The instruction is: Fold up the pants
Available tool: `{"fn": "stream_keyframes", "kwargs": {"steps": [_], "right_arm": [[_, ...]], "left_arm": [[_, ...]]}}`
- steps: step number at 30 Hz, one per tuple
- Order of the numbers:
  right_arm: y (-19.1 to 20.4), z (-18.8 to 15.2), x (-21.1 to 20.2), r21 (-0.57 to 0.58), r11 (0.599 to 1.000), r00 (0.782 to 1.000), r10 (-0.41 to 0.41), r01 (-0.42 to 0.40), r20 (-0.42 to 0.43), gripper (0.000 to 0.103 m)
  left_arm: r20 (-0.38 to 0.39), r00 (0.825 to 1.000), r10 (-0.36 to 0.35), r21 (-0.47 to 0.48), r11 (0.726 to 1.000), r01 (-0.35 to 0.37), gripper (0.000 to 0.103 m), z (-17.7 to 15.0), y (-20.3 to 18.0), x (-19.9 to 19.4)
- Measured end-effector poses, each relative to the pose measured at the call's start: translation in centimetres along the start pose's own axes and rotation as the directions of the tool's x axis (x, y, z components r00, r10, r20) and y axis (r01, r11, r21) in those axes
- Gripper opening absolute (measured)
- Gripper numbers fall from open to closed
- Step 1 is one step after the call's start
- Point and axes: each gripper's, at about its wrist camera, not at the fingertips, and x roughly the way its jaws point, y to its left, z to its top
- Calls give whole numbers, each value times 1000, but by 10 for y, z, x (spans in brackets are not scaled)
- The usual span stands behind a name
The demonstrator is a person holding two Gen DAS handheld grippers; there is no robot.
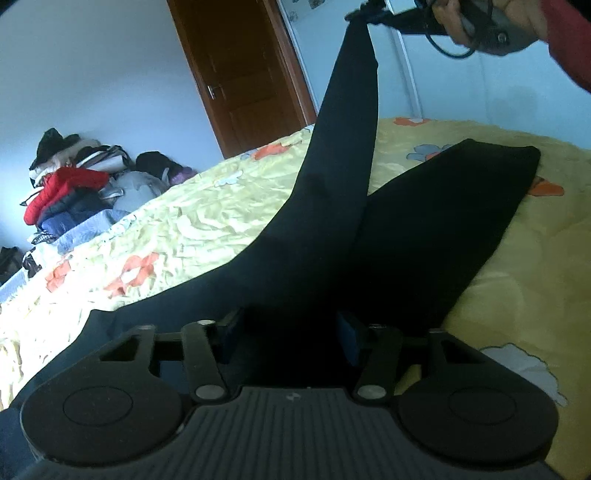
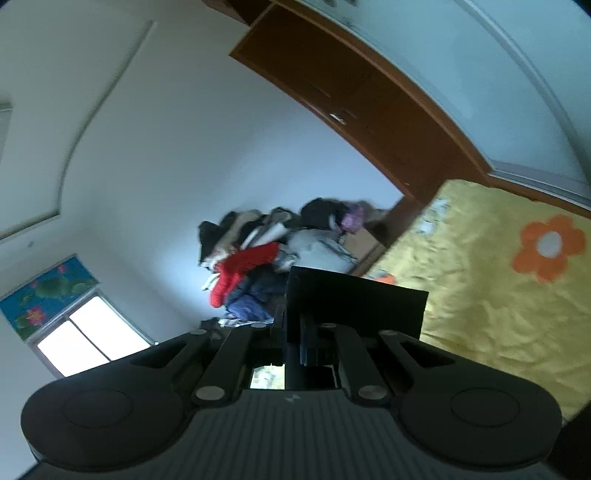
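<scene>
Black pants (image 1: 332,229) lie on a yellow flowered bedspread (image 1: 177,229). One leg (image 1: 443,214) lies flat to the right. The other leg (image 1: 351,110) is lifted high, its cuff pinched in my right gripper (image 1: 360,13) at the top of the left wrist view. In the right wrist view the right gripper (image 2: 301,343) is shut on the black cuff (image 2: 354,306), which stands up between its fingers. My left gripper (image 1: 288,332) sits low over the waist end of the pants, its blue-padded fingers (image 1: 349,332) apart with dark cloth between them; whether they pinch it is unclear.
A pile of clothes with a red jacket (image 1: 62,192) sits beside the bed at the left. A brown door (image 1: 243,74) stands behind the bed. A window (image 2: 88,336) shows in the right wrist view. The bedspread (image 2: 498,295) spreads to the right.
</scene>
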Motion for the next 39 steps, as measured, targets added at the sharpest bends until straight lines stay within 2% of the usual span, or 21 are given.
{"fn": "stream_keyframes", "kwargs": {"steps": [1,2,3,7,9,10,12,13,14,16,18,19,21,23,25,27,32,34,39], "right_arm": [[2,1,0,-1,1000,1000,4,-4,2,6],[3,2,0,-7,1000,1000,2,-2,5,6],[3,2,0,-9,1000,1000,-5,5,7,6],[-4,1,13,13,998,998,-59,59,-23,6],[-7,4,22,37,996,996,-79,81,-39,6],[-4,7,22,35,997,997,-72,73,-22,6],[8,11,9,-2,1000,999,10,-10,46,6],[14,12,-3,-31,998,995,62,-59,83,6],[17,10,-16,-60,994,990,92,-86,108,6],[11,2,-44,-94,995,992,54,-44,115,6],[-12,-13,-69,-94,991,993,-82,90,89,6],[-28,-22,-81,-80,983,984,-162,167,72,6],[-71,-43,-107,29,962,962,-272,271,33,6],[-102,-61,-130,138,936,944,-330,325,17,6],[-120,-77,-147,180,912,927,-375,368,7,6],[-124,-86,-157,184,904,920,-393,385,4,6],[-109,-90,-164,118,907,913,-408,404,10,6],[-103,-92,-167,81,900,902,-431,429,8,6],[-104,-93,-177,81,881,884,-467,466,-13,7]], "left_arm": [[-7,1000,-2,-11,1000,2,36,1,2,2],[-11,1000,-8,-33,999,8,25,2,6,2],[-5,1000,-23,-64,998,23,18,2,11,2],[29,999,-25,-188,982,30,10,7,37,-6],[54,998,24,-259,966,-9,10,16,57,-7],[78,995,70,-306,951,-43,10,21,68,-11],[143,978,152,-420,904,-79,10,31,94,-27],[176,970,167,-457,887,-70,10,34,104,-37],[195,968,159,-463,885,-52,7,36,109,-44],[178,979,99,-408,913,-18,7,36,106,-49],[140,990,-8,-348,936,57,7,26,90,-47],[114,991,-69,-323,941,103,8,19,80,-44],[65,986,-156,-285,944,168,8,4,59,-38],[30,980,-197,-262,945,198,8,-10,45,-35],[9,977,-211,-261,943,206,8,-16,40,-33],[9,979,-201,-245,949,197,8,-18,39,-35],[17,979,-203,-232,952,202,8,-24,48,-42],[13,978,-208,-217,954,206,8,-25,43,-46],[4,974,-225,-213,952,221,8,-31,39,-50]]}}
